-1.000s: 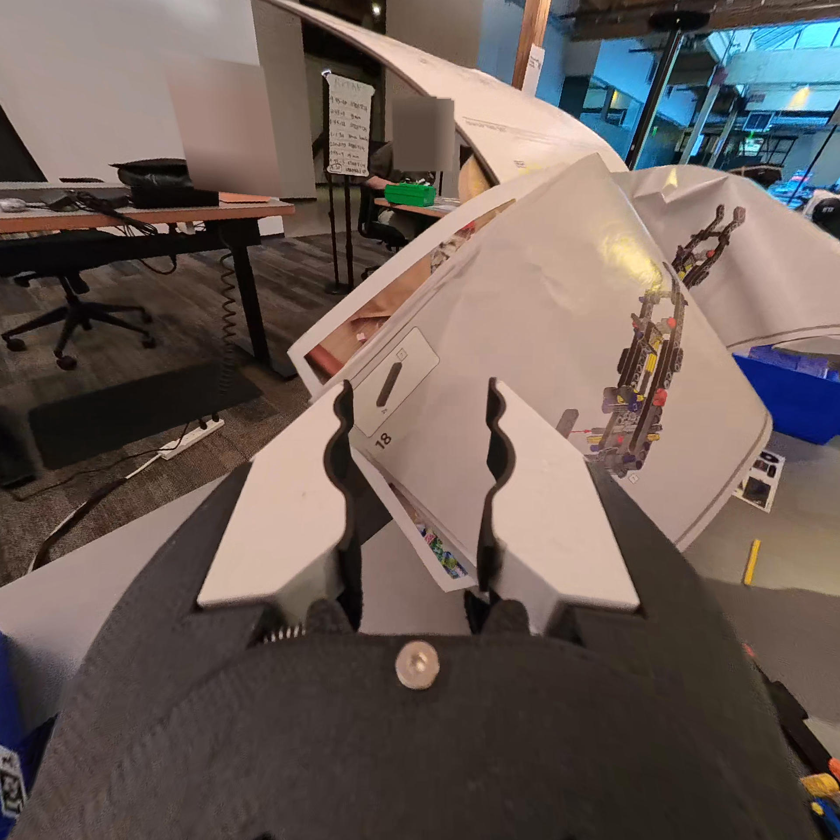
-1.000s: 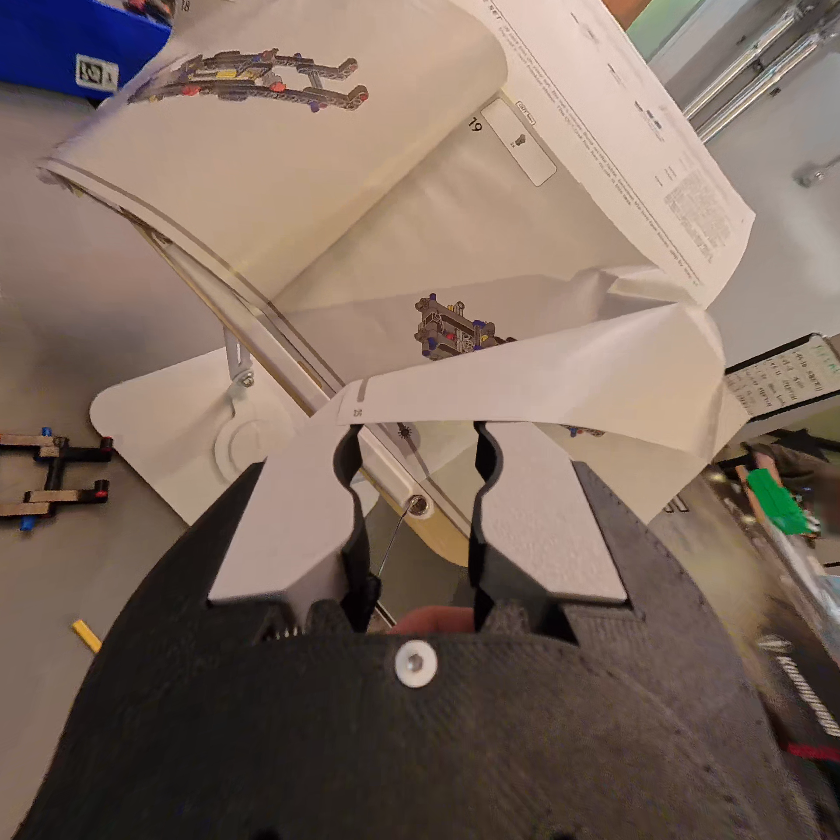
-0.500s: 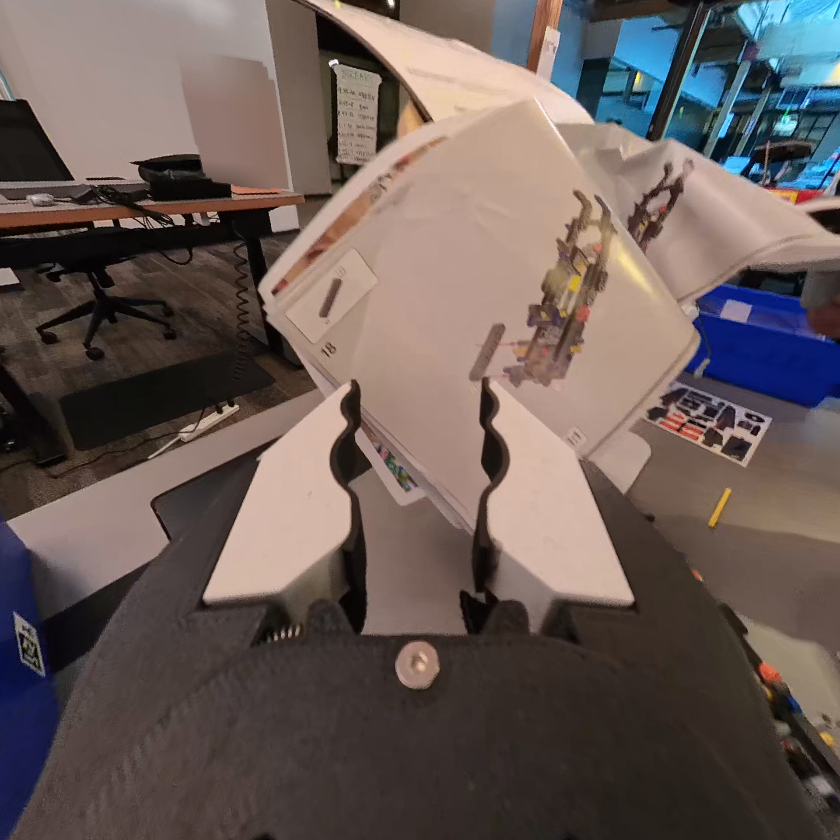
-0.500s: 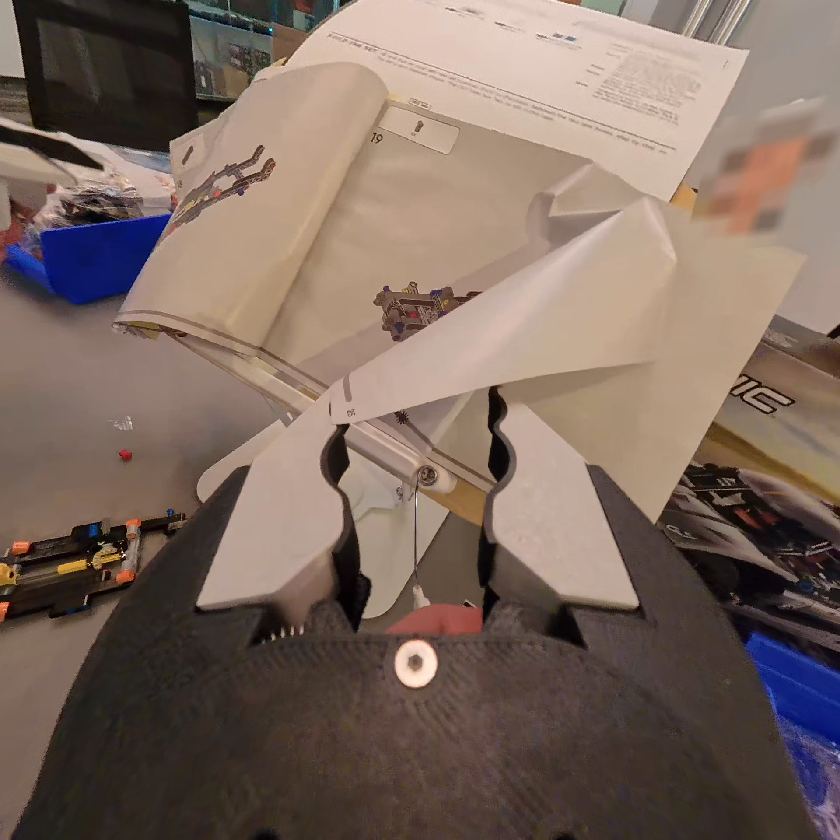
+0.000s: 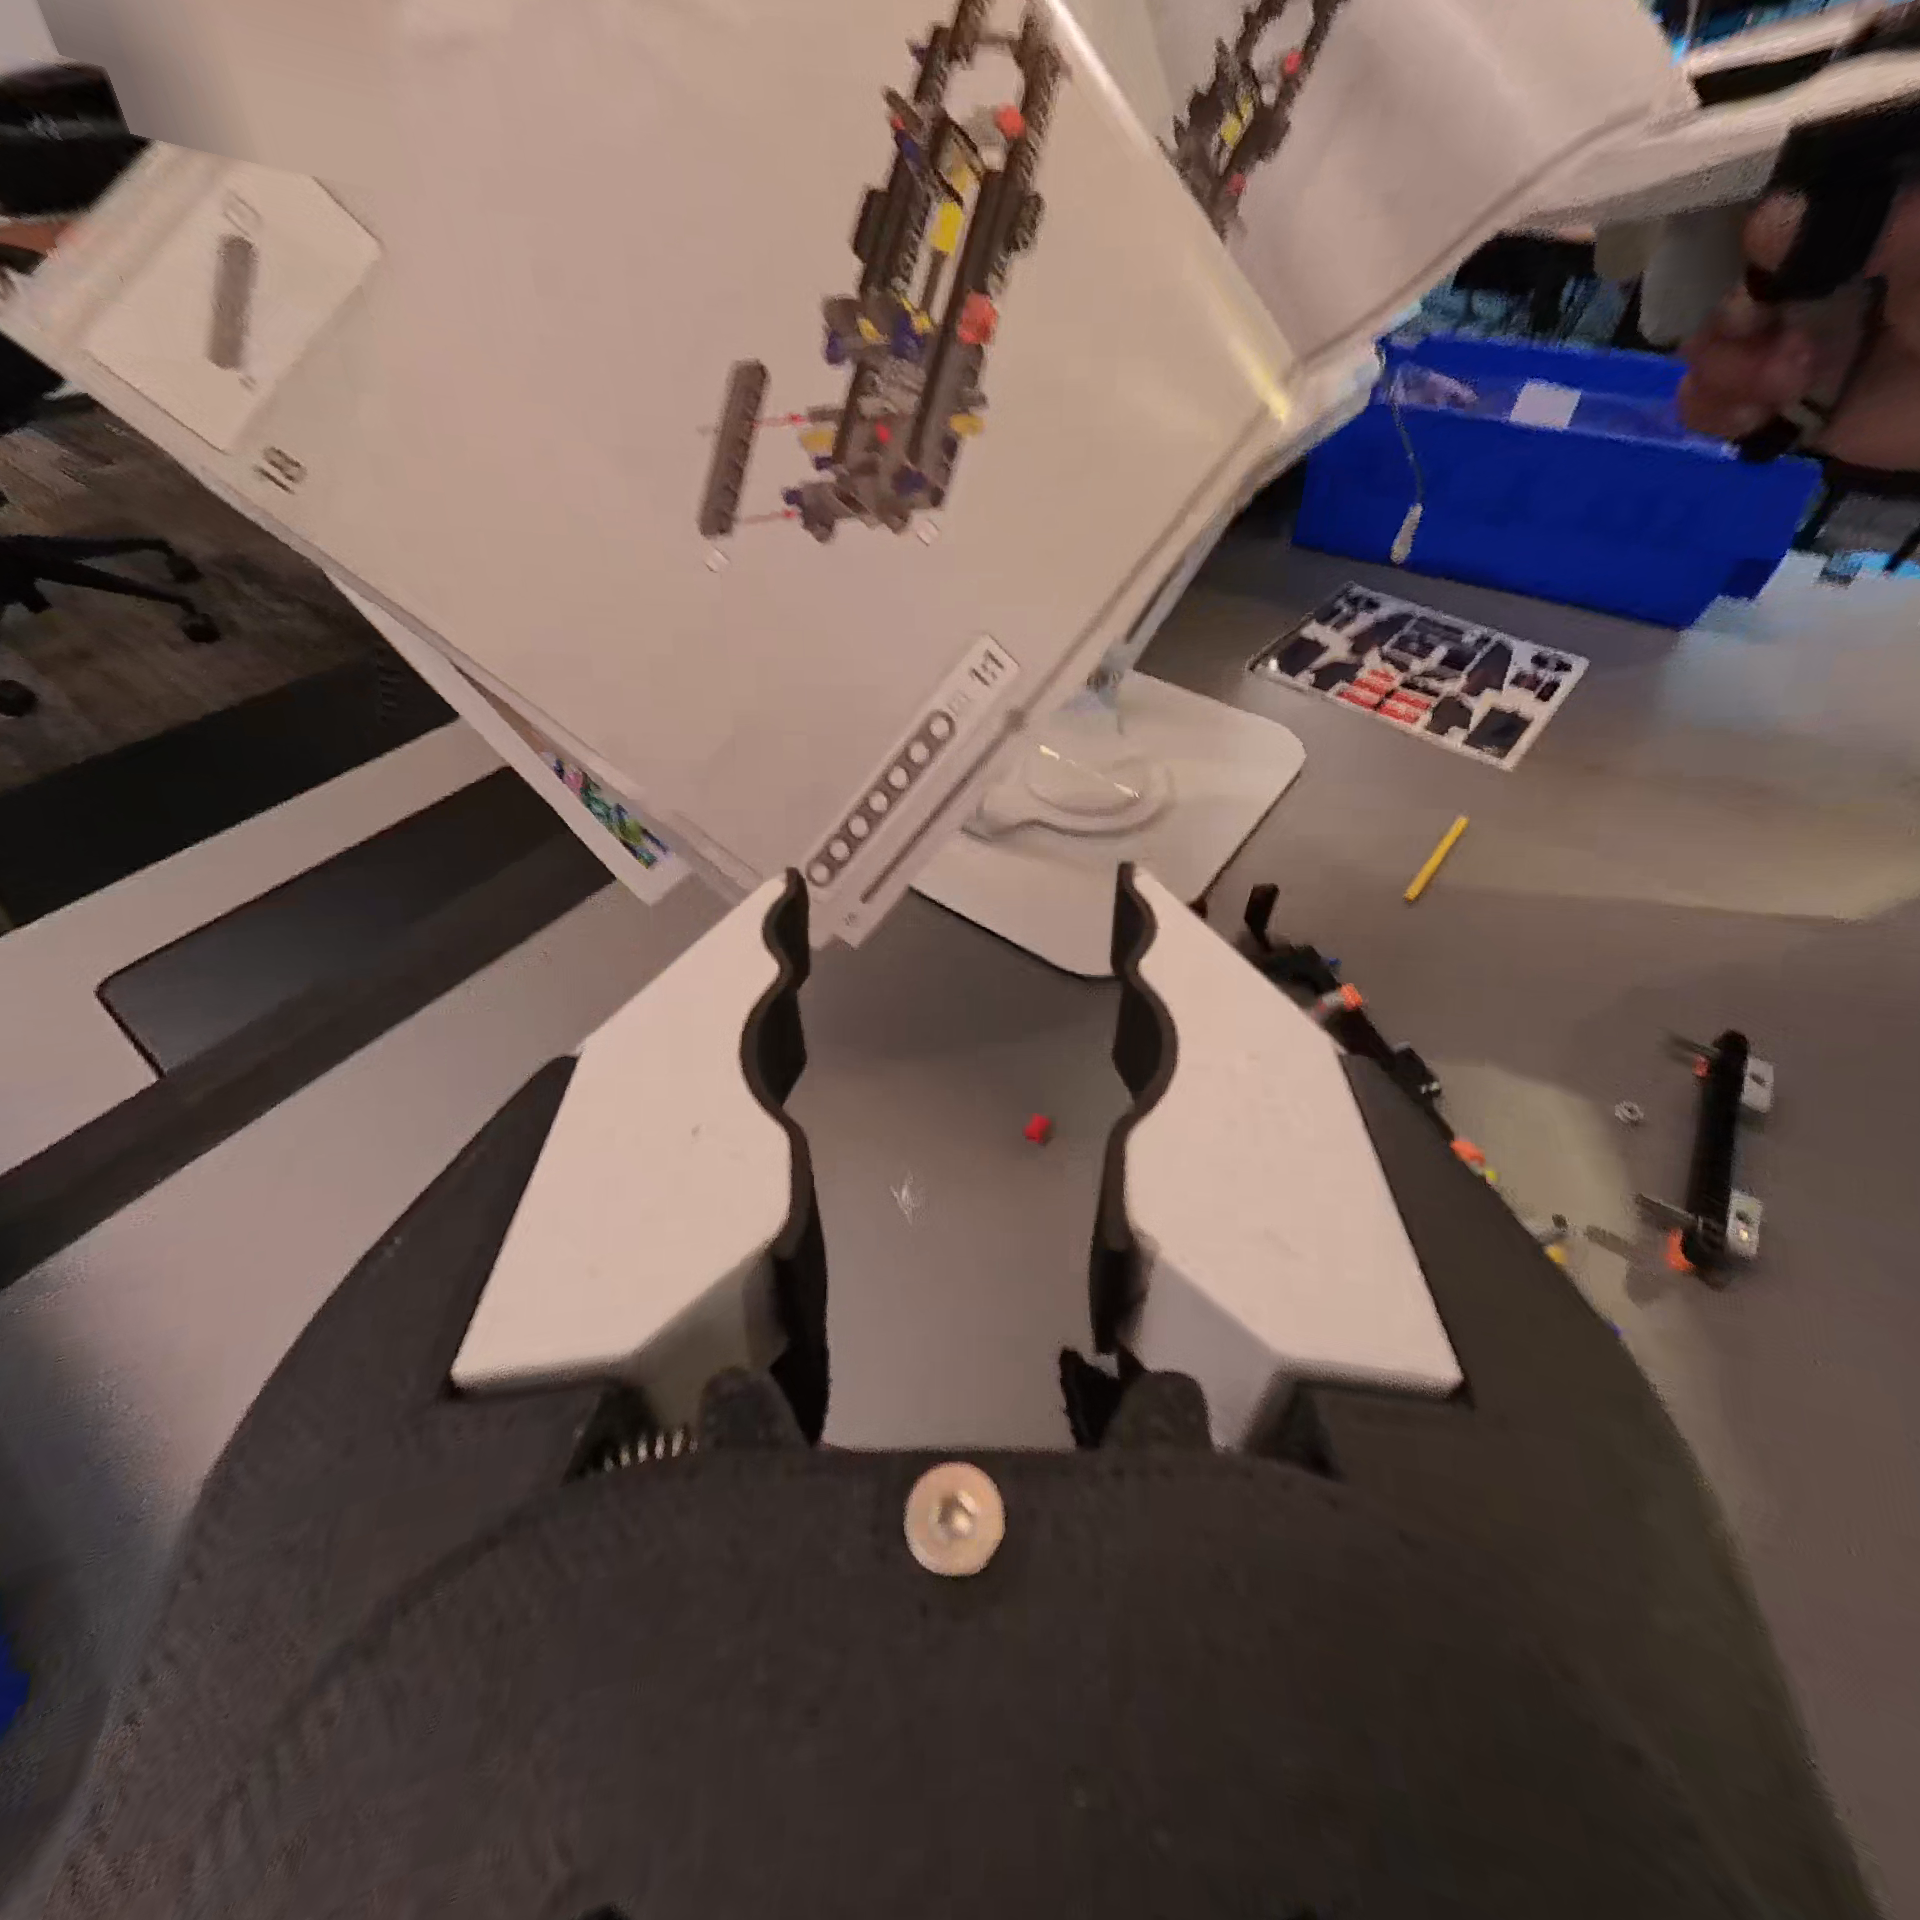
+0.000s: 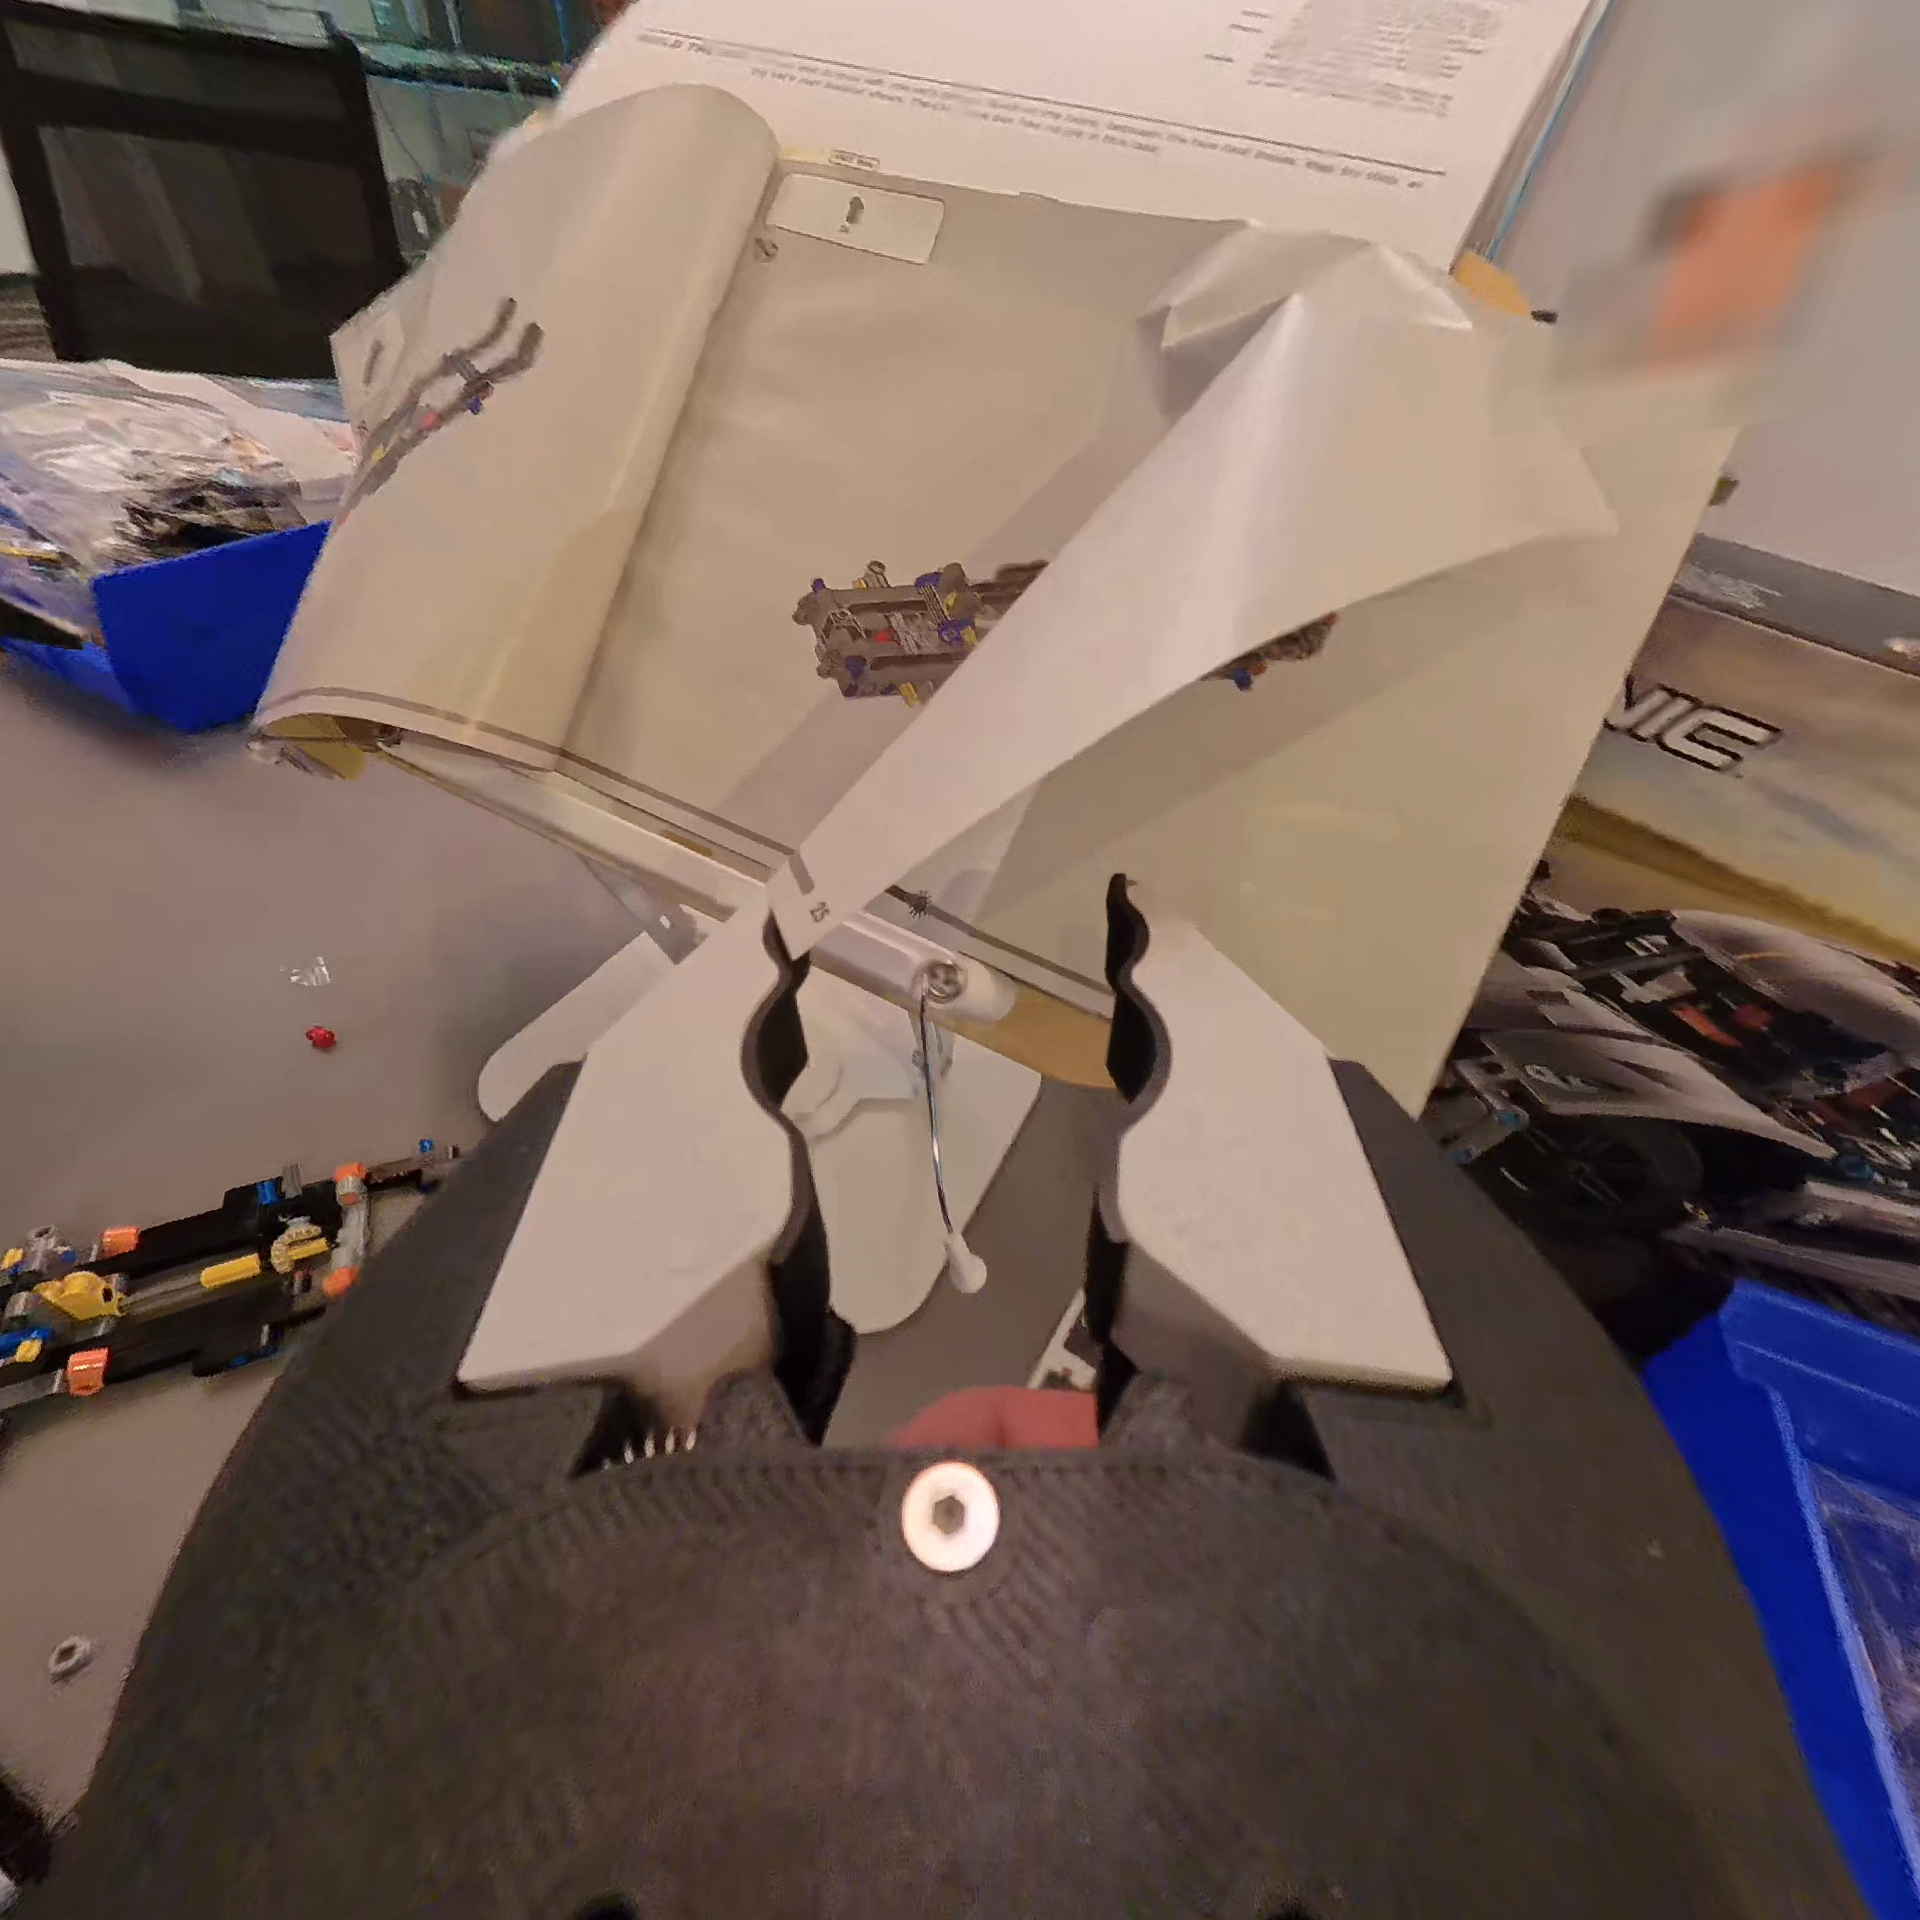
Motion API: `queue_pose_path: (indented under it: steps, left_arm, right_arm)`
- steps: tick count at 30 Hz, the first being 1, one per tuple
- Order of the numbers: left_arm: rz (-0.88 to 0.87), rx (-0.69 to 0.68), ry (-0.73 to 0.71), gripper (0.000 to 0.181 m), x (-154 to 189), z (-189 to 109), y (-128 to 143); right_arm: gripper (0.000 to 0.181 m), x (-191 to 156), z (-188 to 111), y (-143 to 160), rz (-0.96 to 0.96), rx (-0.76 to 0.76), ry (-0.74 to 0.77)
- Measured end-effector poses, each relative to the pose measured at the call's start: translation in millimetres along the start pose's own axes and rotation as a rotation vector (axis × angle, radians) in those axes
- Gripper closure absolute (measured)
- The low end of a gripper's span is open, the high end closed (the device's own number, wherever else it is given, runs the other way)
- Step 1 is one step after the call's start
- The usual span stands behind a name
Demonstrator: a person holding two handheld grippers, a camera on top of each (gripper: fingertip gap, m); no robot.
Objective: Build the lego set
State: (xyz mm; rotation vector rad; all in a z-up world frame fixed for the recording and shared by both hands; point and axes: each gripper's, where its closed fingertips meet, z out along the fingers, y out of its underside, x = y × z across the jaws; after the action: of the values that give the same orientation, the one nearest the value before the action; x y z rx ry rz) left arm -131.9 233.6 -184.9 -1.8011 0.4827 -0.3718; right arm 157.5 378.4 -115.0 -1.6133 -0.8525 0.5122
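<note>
The open instruction booklet (image 5: 644,343) stands on a white stand (image 5: 1143,831) on the grey table; it also shows in the right wrist view (image 6: 831,499), with a loose page (image 6: 1247,582) curling over it. My left gripper (image 5: 956,904) is open and empty, just below the booklet's lower edge. My right gripper (image 6: 951,914) is open and empty, its left fingertip at the loose page's corner. A partly built black lego frame (image 6: 187,1278) with yellow and orange parts lies at the left. A black beam piece (image 5: 1714,1153) lies at the right. A small red piece (image 5: 1036,1128) lies between my left fingers.
A blue bin (image 5: 1558,488) stands behind a sticker sheet (image 5: 1423,675). A yellow rod (image 5: 1436,858) lies on the table. The lego box (image 6: 1714,935) stands at the right, with another blue bin (image 6: 1818,1507) in front and a blue bin (image 6: 197,623) of bags at the left. Left tips to right tips: about 35 cm. From my left tips it is roughly 15 cm to the small red piece (image 5: 1036,1128); from my right, 35 cm. Seen from the right wrist view (image 6: 320,1037) as well.
The left gripper has tilted down and drawn back, so the table and the red piece now show between its fingers. The right gripper has stayed by the loose page. Both stay open.
</note>
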Motion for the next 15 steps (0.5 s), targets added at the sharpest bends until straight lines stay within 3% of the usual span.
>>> queue_pose_path:
  steps: [9, 15]
  left_arm:
    - [0.025, -0.178, 0.069, 0.124, 61.3, -6.0, 46.4]
    - [0.033, -0.319, 0.133, 0.121, 102.8, 3.1, 85.3]
  right_arm:
    - [0.144, 29.6, -38.9, 19.7, -0.028, -0.086, 0.155]
    - [0.151, 15.4, -63.1, 32.4, -0.088, -0.125, 0.174]
